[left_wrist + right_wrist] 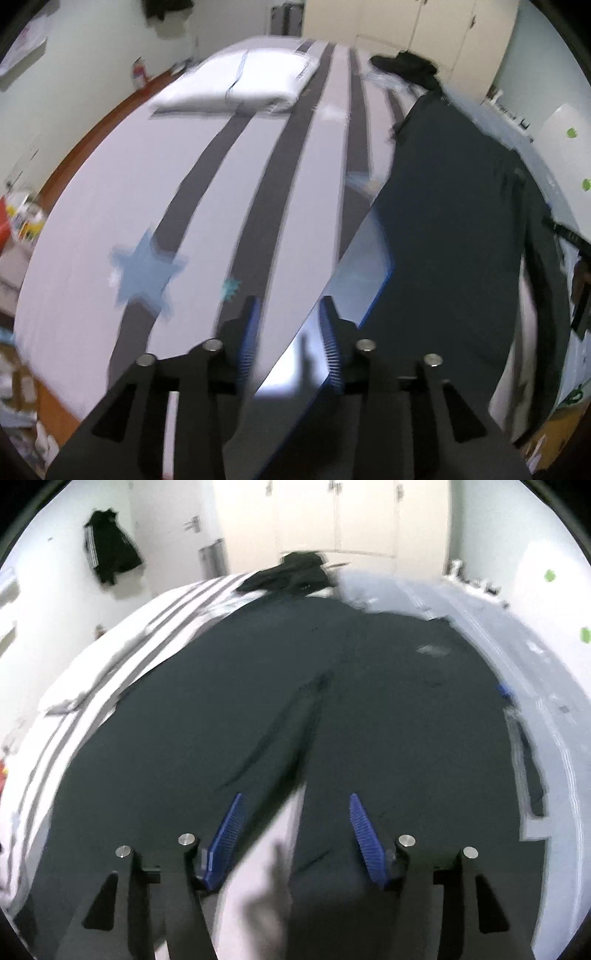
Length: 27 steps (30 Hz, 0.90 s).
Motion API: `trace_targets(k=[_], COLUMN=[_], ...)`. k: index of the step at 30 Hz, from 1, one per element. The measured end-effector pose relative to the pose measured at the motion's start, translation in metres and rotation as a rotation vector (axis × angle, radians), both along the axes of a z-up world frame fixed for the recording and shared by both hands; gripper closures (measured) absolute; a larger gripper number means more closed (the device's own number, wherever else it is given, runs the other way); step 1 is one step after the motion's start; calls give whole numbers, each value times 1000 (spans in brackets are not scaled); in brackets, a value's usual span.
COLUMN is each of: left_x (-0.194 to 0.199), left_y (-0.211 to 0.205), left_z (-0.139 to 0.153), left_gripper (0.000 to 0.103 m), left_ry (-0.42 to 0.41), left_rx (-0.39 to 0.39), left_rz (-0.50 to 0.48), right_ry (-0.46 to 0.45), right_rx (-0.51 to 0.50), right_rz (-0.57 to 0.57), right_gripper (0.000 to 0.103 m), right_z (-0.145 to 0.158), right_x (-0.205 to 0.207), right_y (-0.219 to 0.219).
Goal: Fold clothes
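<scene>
Dark trousers (295,686) lie spread flat on a bed, legs running toward me with a gap of sheet between them. In the left wrist view the trousers (461,221) lie along the right side of the bed. My left gripper (290,306) is open and empty, hovering over the striped sheet (221,192) just left of the trouser edge. My right gripper (295,801) is open and empty, above the gap between the two trouser legs. Both views are motion-blurred.
A white pillow (236,86) lies at the far end of the bed. A heap of dark clothes (295,572) sits at the far edge, also seen in the left wrist view (406,66). A black jacket (109,552) hangs on the wall. Wardrobe doors (332,517) stand behind.
</scene>
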<state>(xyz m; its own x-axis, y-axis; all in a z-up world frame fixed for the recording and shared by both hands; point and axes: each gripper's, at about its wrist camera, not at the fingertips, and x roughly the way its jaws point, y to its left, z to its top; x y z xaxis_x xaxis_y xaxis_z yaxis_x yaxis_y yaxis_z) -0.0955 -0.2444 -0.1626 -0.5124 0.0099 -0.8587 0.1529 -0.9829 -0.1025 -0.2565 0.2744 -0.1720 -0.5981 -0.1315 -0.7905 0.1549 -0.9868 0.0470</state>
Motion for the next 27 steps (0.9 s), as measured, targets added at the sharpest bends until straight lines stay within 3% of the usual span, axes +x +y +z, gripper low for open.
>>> trace_targets(k=[5,9,13,17,21,27], left_x=[-86,-158,-216,-283,-344,-394], left_y=[44,87,119,151,170,177], left_z=[4,-9,-16,-23,-44,-67], left_gripper=[63,55,50,49,48,48], left_ry=[32,30,35,77,76,66], left_rx=[25,43,58,56,-35,-74], left_rz=[-26,-28,-53,-102,-158,-193], right_ry=[-4,-19,-18,3,-4,-19], right_rx=[12,3,23,76,106,150], right_rz=[-135,-209,-211,-190,-192,-288], right_gripper=[47,47,47,47,46,41], right_z=[2,1,-4,-15,-29,-46], right_x=[-46,-80,-105,-126,-146,-168], right_y=[63,116,155,168,176,191])
